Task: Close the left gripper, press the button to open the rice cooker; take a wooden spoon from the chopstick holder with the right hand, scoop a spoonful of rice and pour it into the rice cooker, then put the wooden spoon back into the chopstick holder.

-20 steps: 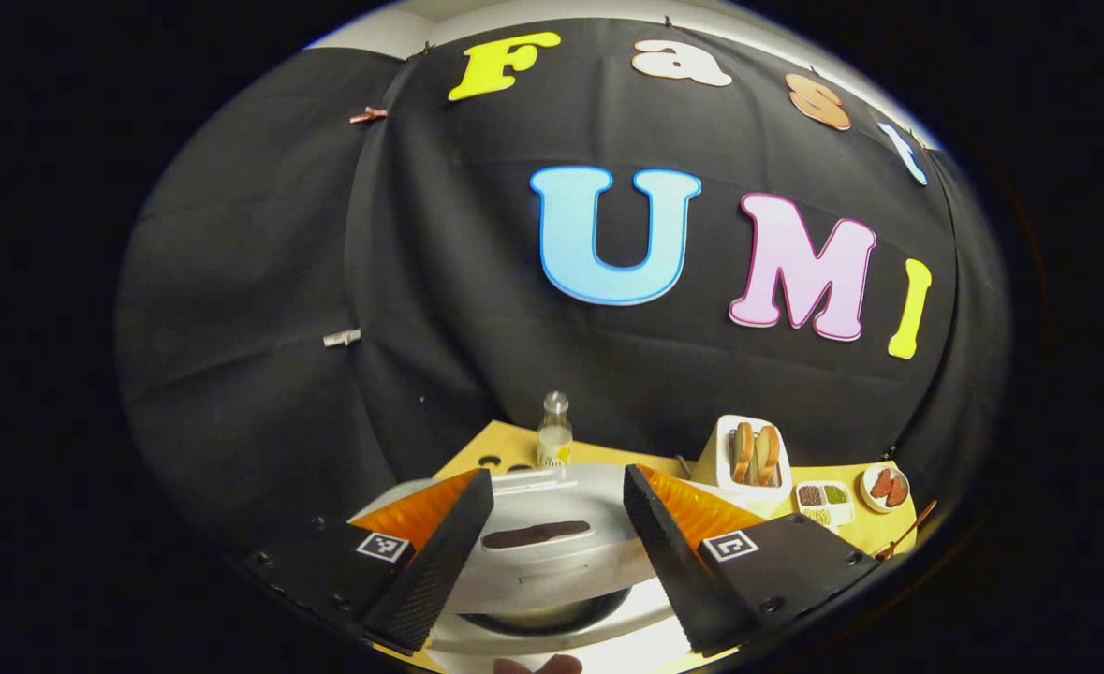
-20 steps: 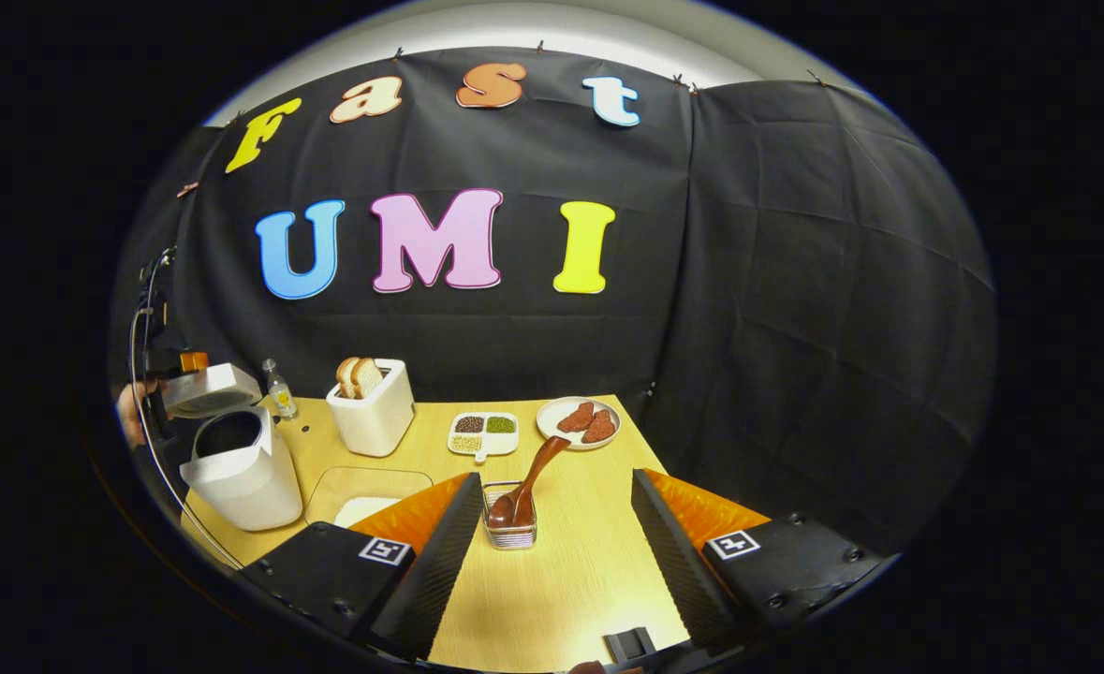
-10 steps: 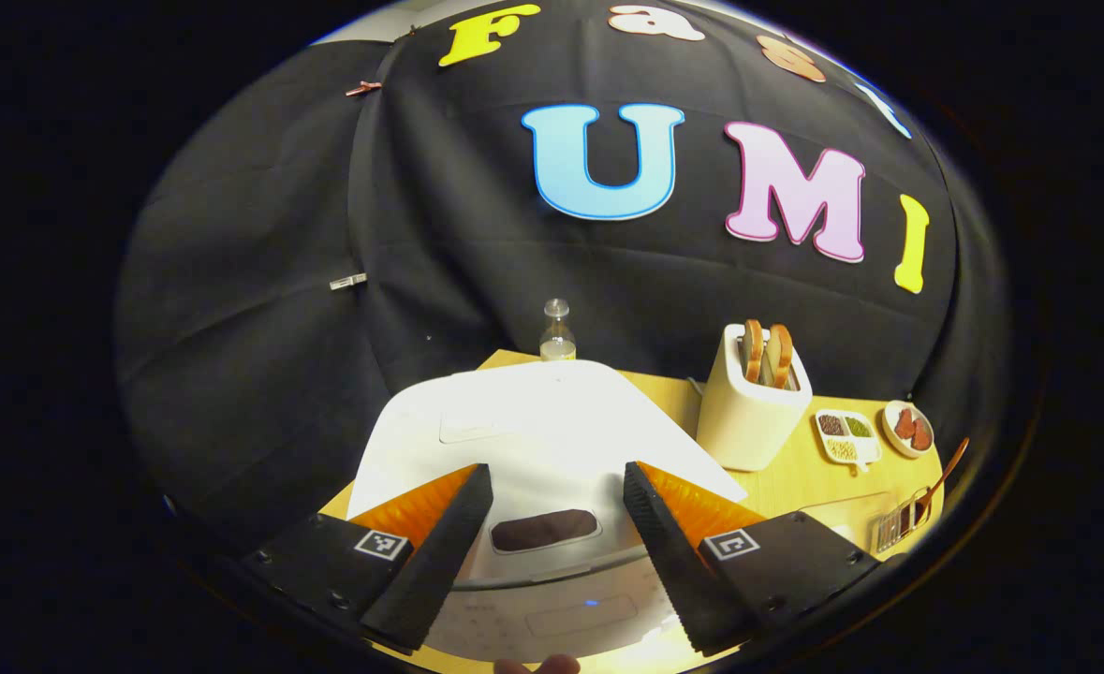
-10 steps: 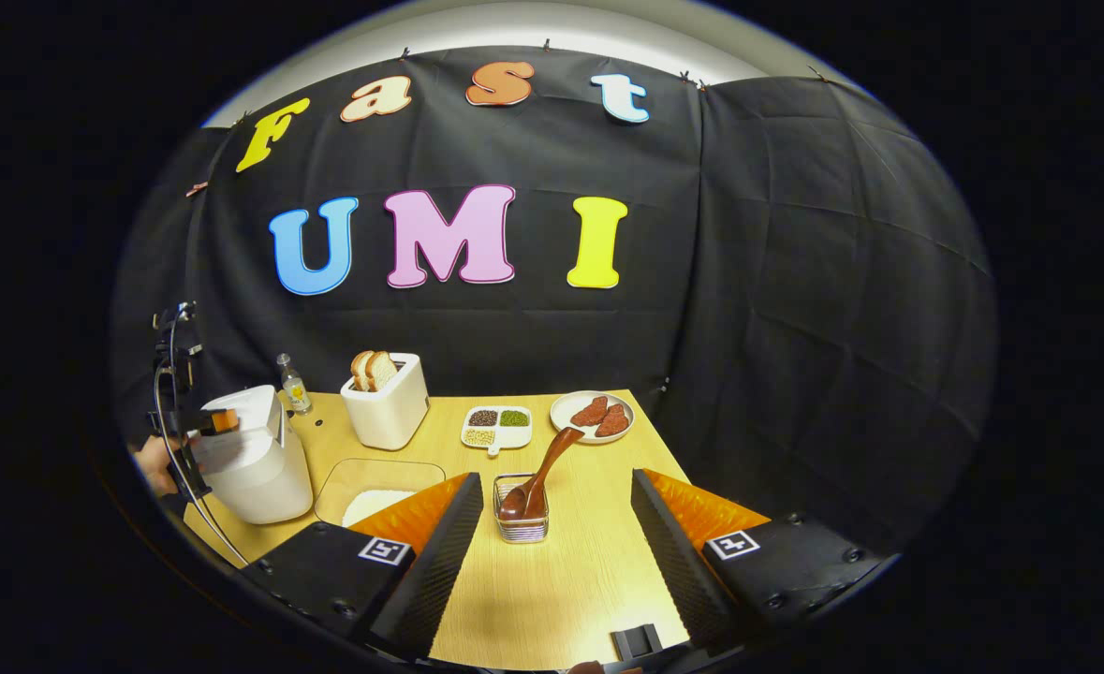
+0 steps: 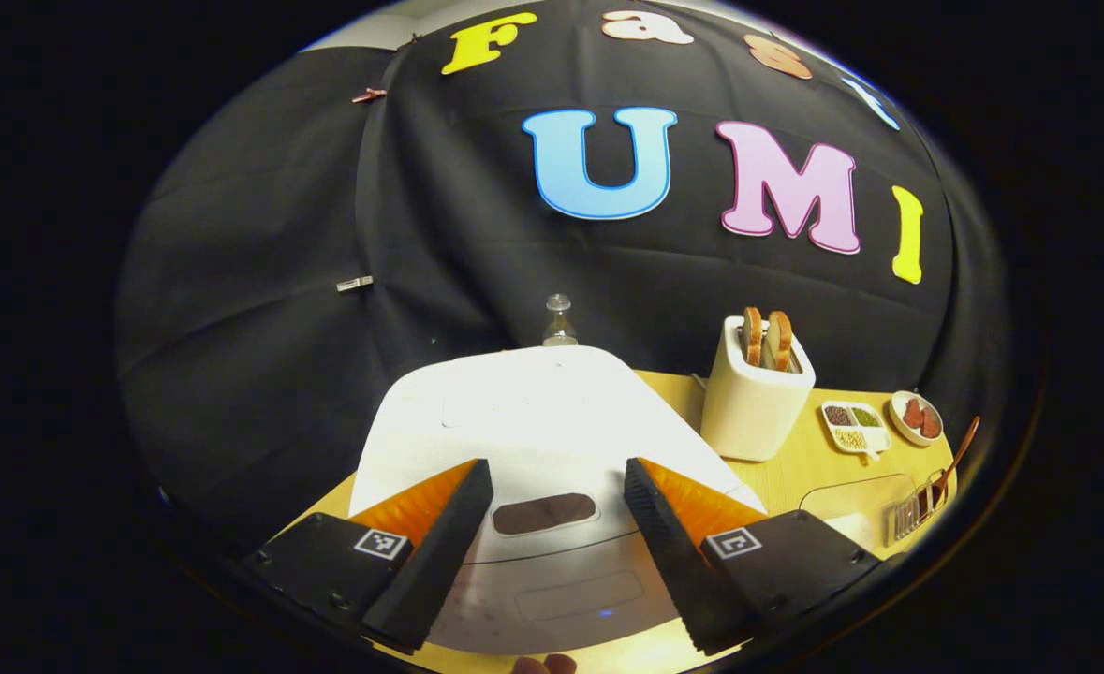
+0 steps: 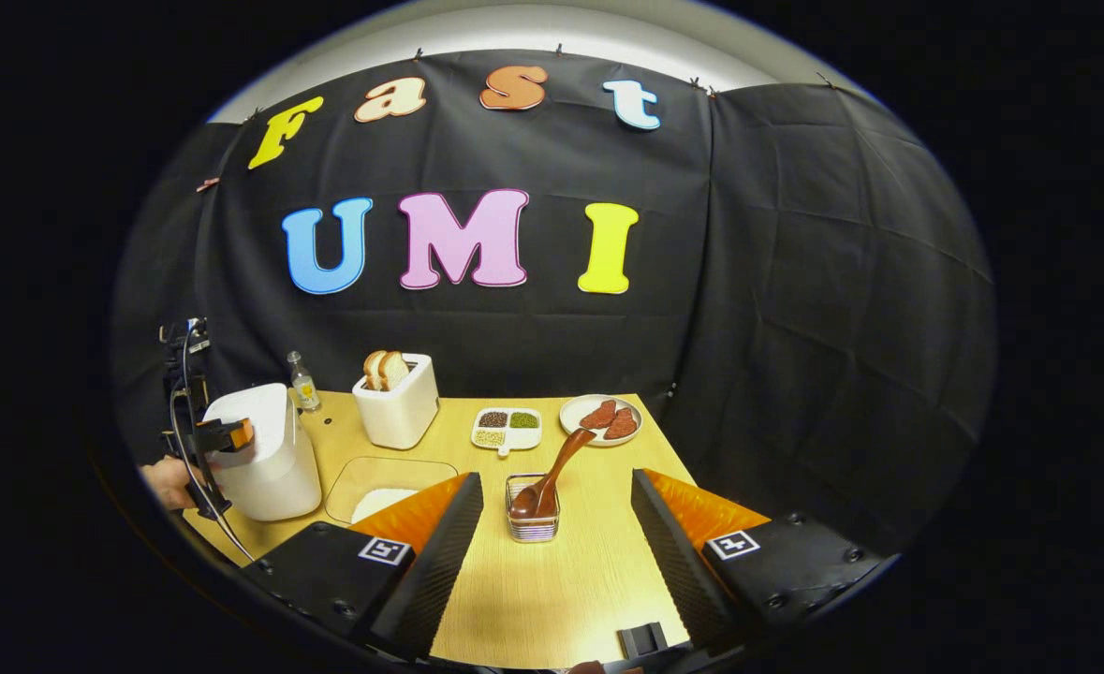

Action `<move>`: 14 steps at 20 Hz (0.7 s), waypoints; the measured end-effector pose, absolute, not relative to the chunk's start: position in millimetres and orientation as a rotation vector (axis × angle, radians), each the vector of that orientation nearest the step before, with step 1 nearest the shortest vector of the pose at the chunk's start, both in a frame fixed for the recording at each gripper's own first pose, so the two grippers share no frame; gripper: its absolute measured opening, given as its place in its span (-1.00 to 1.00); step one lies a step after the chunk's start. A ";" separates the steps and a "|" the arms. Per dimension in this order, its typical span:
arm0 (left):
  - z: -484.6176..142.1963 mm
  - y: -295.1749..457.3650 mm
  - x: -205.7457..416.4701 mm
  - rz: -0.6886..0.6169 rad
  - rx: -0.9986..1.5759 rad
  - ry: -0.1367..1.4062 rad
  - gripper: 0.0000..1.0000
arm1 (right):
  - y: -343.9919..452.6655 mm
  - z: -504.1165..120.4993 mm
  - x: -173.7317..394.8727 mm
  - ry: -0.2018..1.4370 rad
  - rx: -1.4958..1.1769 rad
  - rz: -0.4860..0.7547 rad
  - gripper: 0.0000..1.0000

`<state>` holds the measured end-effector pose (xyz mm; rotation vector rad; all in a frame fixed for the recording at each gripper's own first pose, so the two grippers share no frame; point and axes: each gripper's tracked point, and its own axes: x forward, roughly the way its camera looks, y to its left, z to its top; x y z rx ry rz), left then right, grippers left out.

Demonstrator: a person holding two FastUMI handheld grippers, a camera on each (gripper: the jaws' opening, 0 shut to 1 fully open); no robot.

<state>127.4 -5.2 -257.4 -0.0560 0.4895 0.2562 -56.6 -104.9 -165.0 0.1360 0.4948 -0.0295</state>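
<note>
Left gripper (image 5: 552,524) stands with its fingers wide apart and empty, poised over the front of the closed white rice cooker (image 5: 533,421) at the table's (image 6: 552,580) left edge, the dark oval button (image 5: 544,514) lying between them, contact not determinable. Right gripper (image 6: 556,538) is likewise spread wide and holds nothing, above the table's near edge. Wooden spoon (image 6: 552,477) leans in the wire chopstick holder (image 6: 533,520) mid-table, just beyond the right fingers, with the clear rice tray (image 6: 378,482) between holder and cooker.
</note>
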 end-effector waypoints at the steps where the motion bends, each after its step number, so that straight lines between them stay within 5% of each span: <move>1: -257.4 -5.9 126.9 0.256 -0.058 0.493 1.00 | -104.1 -163.7 -57.7 0.491 0.125 -0.028 0.97; 8: -240.6 -5.4 127.8 0.190 0.034 0.452 0.96 | -88.5 -151.6 -54.9 0.454 0.153 -0.008 0.97; 14: -156.5 -17.6 102.5 0.093 0.076 0.250 0.92 | -79.3 -134.1 -47.1 0.401 0.175 -0.009 0.97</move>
